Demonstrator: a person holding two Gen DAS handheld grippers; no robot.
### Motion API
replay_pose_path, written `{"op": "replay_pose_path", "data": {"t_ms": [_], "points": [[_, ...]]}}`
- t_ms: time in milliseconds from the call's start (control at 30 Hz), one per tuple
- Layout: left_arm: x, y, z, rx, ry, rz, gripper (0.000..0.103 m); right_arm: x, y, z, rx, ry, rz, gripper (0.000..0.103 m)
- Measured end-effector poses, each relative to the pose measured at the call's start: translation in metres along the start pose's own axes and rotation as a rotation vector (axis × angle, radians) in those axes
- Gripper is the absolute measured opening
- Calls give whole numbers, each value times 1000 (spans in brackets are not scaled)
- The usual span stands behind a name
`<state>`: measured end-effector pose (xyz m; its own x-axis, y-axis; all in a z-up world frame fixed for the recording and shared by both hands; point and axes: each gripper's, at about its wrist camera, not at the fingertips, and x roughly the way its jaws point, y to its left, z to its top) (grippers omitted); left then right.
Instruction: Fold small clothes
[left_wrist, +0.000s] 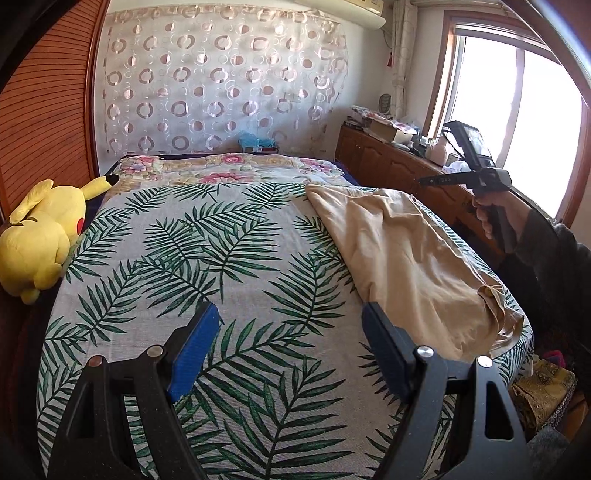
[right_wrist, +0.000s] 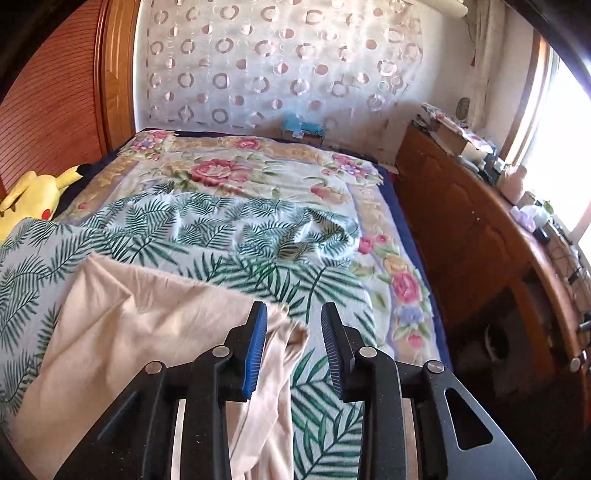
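Garment (right_wrist: 122, 332): 1, beige. Grippers: 2, left (left_wrist: 288, 343) + right (right_wrist: 294, 343), both agape.

Both wrist cameras look forward and downward along their fingers, low over the leaf-print bedspread (left_wrist: 229, 236), toward the circle-patterned curtain (left_wrist: 221, 77). The right view sits nearer the wooden dresser (right_wrist: 461, 229); both share the beige garment (left_wrist: 413, 266).

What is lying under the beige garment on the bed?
The beige garment lies on the palm-leaf sheet, which spreads over a floral blanket. Whatever is directly beneath the garment's middle is covered.
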<state>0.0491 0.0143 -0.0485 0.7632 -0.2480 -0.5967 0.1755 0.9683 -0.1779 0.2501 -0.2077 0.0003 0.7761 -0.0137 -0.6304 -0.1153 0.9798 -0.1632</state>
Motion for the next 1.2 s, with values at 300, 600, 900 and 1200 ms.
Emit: {"op": "replay_pose_path", "data": {"t_ms": [300,600,900,1200], "points": [[17,-31,2,66,43,-63,81,-79,-9,-94,-40,-34,180,32],[36,-67,1,137,108,-115,81,-114,3,-155,-90,8,318,38],[50,-82,-13,149,183,-135,81,-127,-17,-188,-92,50,355,38],[44,-85,-17,151,180,-158,76,-177,-45,-217,-79,-21,361,4]]}}
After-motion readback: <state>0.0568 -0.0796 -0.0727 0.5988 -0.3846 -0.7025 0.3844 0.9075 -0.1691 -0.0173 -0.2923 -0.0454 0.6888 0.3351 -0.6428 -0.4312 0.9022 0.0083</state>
